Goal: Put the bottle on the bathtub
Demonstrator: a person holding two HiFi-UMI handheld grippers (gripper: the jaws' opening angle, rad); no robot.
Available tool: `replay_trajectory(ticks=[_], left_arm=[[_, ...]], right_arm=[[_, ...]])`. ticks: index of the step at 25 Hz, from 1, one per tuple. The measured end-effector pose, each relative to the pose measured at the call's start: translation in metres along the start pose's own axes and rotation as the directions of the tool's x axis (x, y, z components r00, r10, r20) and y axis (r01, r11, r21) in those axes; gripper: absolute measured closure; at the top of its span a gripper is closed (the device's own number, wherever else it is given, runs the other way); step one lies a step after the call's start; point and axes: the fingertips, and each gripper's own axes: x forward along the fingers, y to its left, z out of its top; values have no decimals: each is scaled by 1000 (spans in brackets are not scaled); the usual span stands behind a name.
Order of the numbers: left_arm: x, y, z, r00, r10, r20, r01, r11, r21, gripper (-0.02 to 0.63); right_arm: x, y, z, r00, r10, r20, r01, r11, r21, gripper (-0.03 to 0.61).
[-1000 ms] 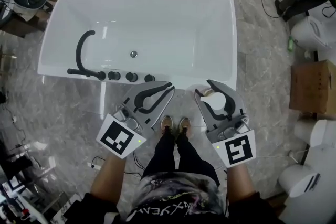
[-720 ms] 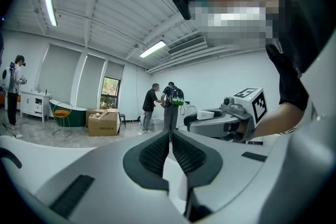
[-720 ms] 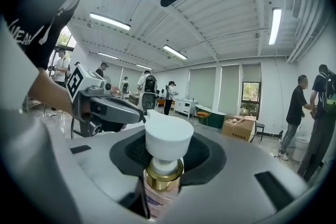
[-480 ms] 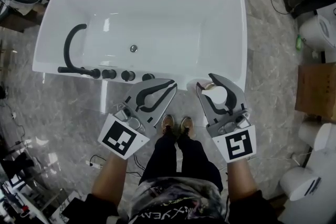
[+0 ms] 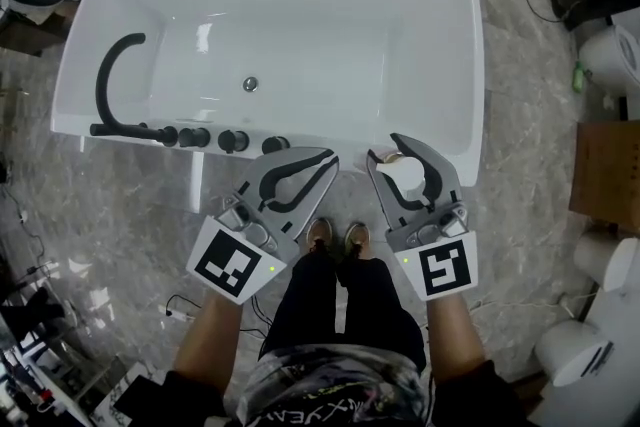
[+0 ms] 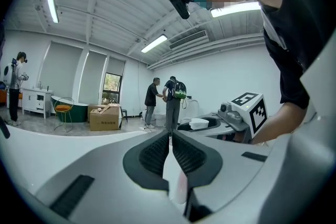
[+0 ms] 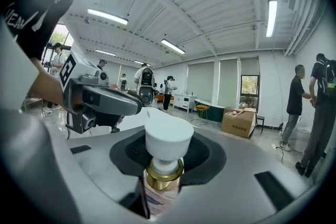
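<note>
The white bathtub (image 5: pixel 470 35) fills the top of the head view, with a black faucet (image 5: pixel 108 80) and black knobs (image 5: pixel 215 138) on its near rim. My right gripper (image 5: pixel 386 151) is shut on the bottle (image 5: pixel 405 177), which stands upright between the jaws. The bottle (image 7: pixel 168 140) has a white cap, a gold collar and a pinkish body. It sits over the tub's near rim, right of the knobs; I cannot tell whether it touches. My left gripper (image 5: pixel 328 158) is beside it, shut and empty, its pads (image 6: pixel 157 152) almost meeting.
The person's feet (image 5: pixel 335 237) stand on the grey marble floor just before the tub. White toilets (image 5: pixel 612 55) and a cardboard box (image 5: pixel 612 177) line the right side. Cables and gear lie at the left. People (image 6: pixel 172 102) stand in the room behind.
Both grippers have sunk toward the tub's near rim, with the bottle still held in the right one. The tub now looks bigger and closer in the head view.
</note>
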Motion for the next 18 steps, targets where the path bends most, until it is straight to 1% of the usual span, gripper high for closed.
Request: replay_trajectory(ticks=[9,18], left_arm=[[6,4,-32,1000,6,-7,-6,1000,-17,578],[3,6,-42,1000,6,-7,-6,1000,-28,578]], right_arm=[[16,4,-38,1000,6,-6,-6,1000,8,449],[23,12,-51,1000,6,-12,-6,1000,-7,449]])
